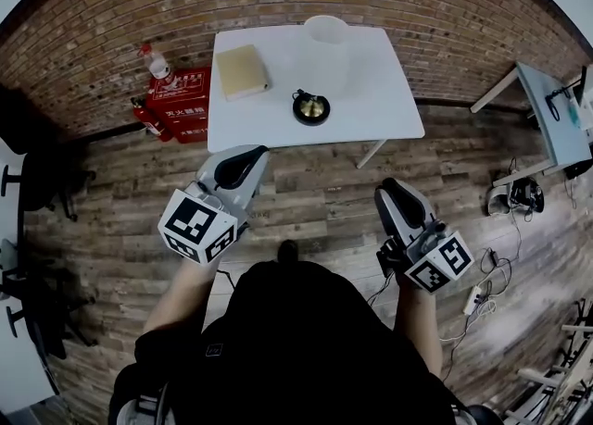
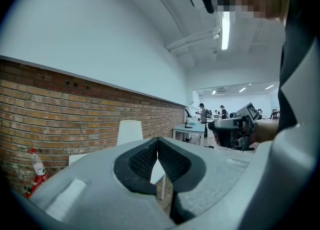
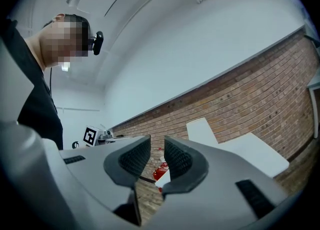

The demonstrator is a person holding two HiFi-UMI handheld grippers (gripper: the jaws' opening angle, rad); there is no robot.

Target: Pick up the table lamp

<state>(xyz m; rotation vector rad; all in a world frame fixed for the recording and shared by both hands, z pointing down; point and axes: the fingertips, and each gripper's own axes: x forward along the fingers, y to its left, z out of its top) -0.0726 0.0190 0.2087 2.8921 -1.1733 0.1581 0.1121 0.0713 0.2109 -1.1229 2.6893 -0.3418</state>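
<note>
The table lamp (image 1: 326,34), with a white shade, stands at the far edge of a white table (image 1: 389,104) against the brick wall. Its shade also shows in the left gripper view (image 2: 129,133) and the right gripper view (image 3: 202,130). Both grippers hang over the wooden floor, well short of the table. My left gripper (image 1: 243,166) (image 2: 158,146) is shut, pads touching, with nothing in it. My right gripper (image 1: 394,193) (image 3: 157,149) is open, a narrow gap between its pads and nothing in that gap.
On the table lie a tan box (image 1: 242,71) and a black round dish (image 1: 311,106). A red fire-extinguisher case (image 1: 181,104) and a bottle (image 1: 157,64) stand left of it. A second table (image 1: 556,118) and floor cables (image 1: 519,196) are at the right, black chairs (image 1: 37,182) at the left.
</note>
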